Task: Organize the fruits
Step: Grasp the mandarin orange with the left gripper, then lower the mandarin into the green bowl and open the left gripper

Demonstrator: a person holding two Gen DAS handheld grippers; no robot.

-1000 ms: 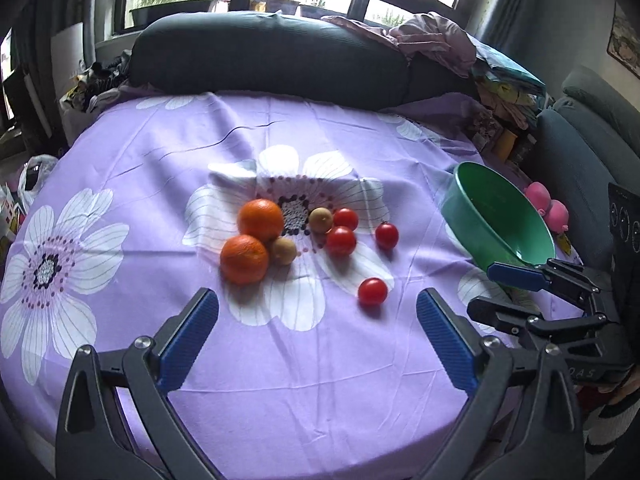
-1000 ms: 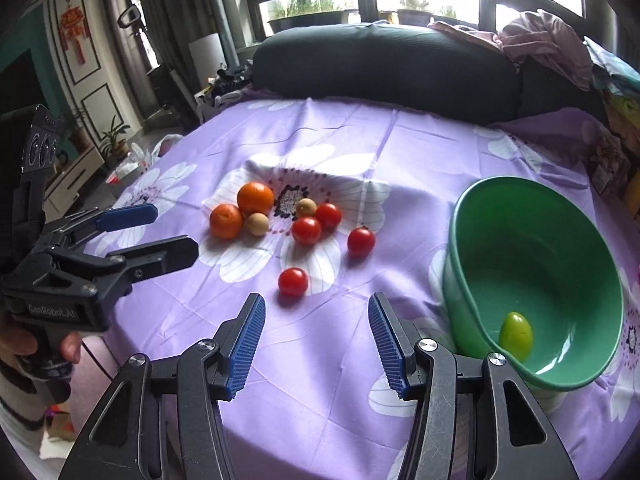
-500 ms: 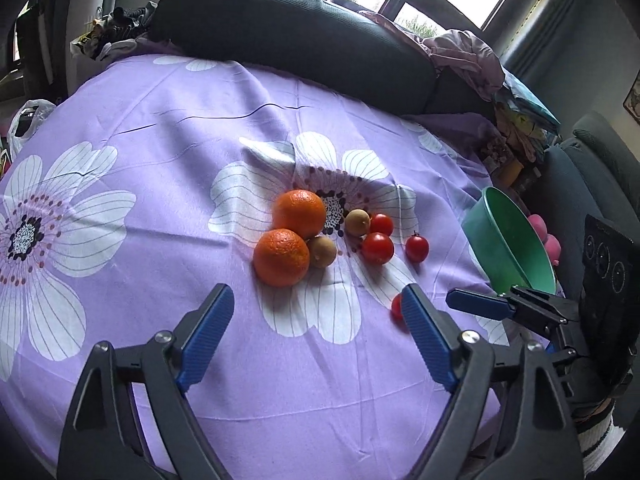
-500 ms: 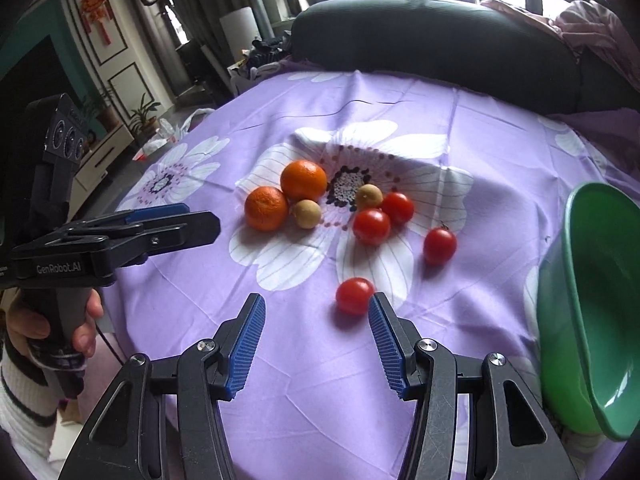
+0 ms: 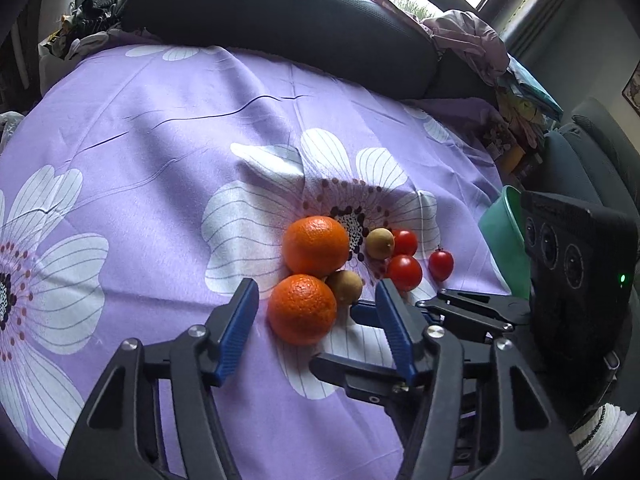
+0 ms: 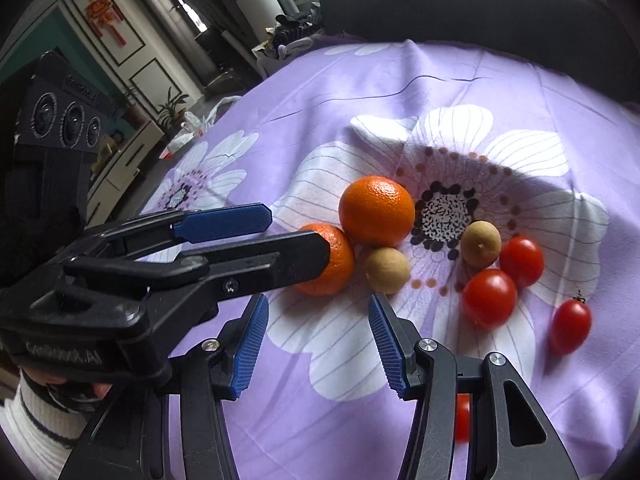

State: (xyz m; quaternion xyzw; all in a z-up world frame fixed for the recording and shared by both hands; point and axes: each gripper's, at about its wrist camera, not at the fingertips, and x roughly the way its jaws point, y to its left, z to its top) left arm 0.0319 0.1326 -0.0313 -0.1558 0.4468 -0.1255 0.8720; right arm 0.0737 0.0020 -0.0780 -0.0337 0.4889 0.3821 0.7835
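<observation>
Fruit lies in a cluster on the purple flowered cloth. The near orange [image 5: 302, 308] [image 6: 335, 261] sits just ahead of my open left gripper [image 5: 316, 314], between its blue pads. The far orange [image 5: 316, 246] [image 6: 376, 211] touches it. Two small tan fruits [image 5: 345, 287] [image 5: 380, 243] and several red tomatoes [image 5: 404, 273] [image 6: 489, 298] lie to the right. My right gripper [image 6: 316, 338] is open and empty, a little short of the tan fruit [image 6: 386, 270]. It also shows in the left wrist view [image 5: 460, 312]. One tomato [image 6: 463, 416] lies partly hidden under the right gripper.
The green bowl [image 5: 504, 244] stands at the table's right edge, mostly hidden behind the right gripper's camera block. A dark sofa back [image 5: 280, 28] runs along the far side. The cloth [image 5: 140, 200] stretches out to the left.
Both grippers have moved forward and down toward the fruit cluster. The left gripper now frames the near orange. The right gripper has swung left, away from the bowl, past one tomato.
</observation>
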